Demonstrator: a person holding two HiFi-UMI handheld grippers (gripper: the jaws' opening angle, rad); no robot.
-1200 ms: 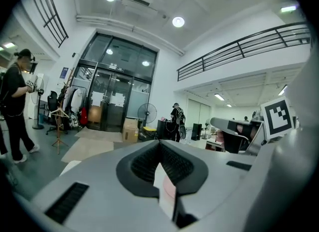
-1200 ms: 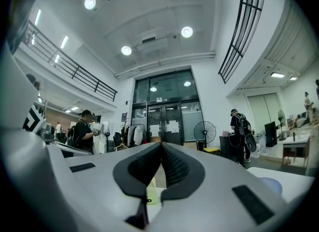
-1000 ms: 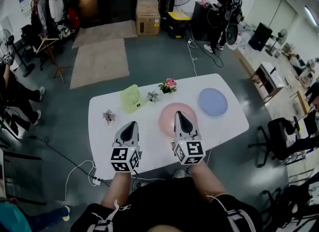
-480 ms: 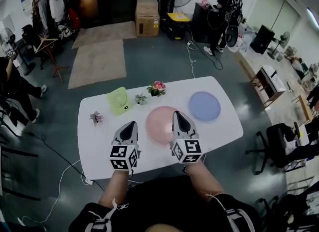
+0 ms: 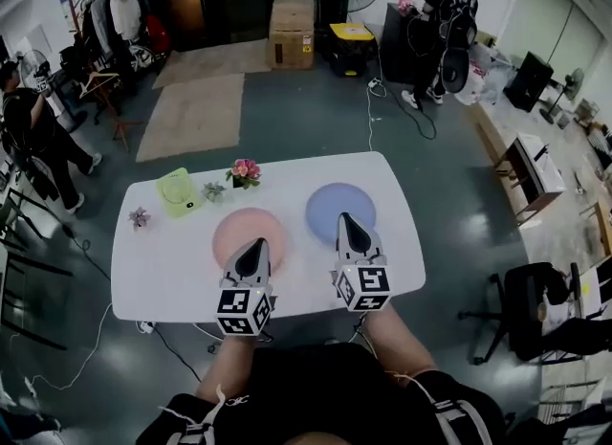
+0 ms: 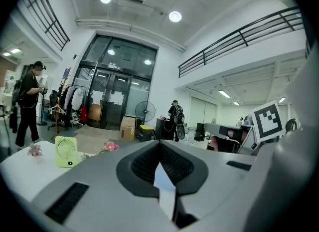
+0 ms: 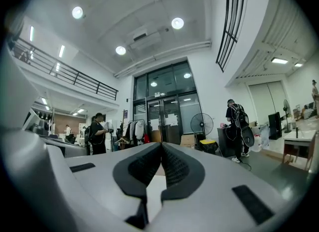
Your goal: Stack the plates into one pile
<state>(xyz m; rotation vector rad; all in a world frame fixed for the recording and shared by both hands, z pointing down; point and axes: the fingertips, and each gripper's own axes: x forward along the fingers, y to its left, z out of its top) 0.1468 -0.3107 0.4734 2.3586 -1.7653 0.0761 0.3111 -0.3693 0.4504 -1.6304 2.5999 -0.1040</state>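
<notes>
A white desk (image 5: 163, 271) is carrying two plates, lying flat side by side and apart, not stacked. The pink plate (image 5: 239, 228) is sitting near the middle of the desk and the blue plate (image 5: 328, 206) is sitting to its right; each is showing a bare face. Behind the pink plate, a green fan (image 5: 178, 192) and a pot of pink flowers (image 5: 245, 169) are standing near the far edge.

The person is holding the left gripper (image 5: 254, 243) with its tip over the near rim of the pink plate, and the right gripper (image 5: 346, 219) with its tip over the blue plate. Both grippers are keeping their jaws pressed together with nothing between them. A closed cardboard box (image 5: 292, 19) is standing on the floor beyond.
</notes>
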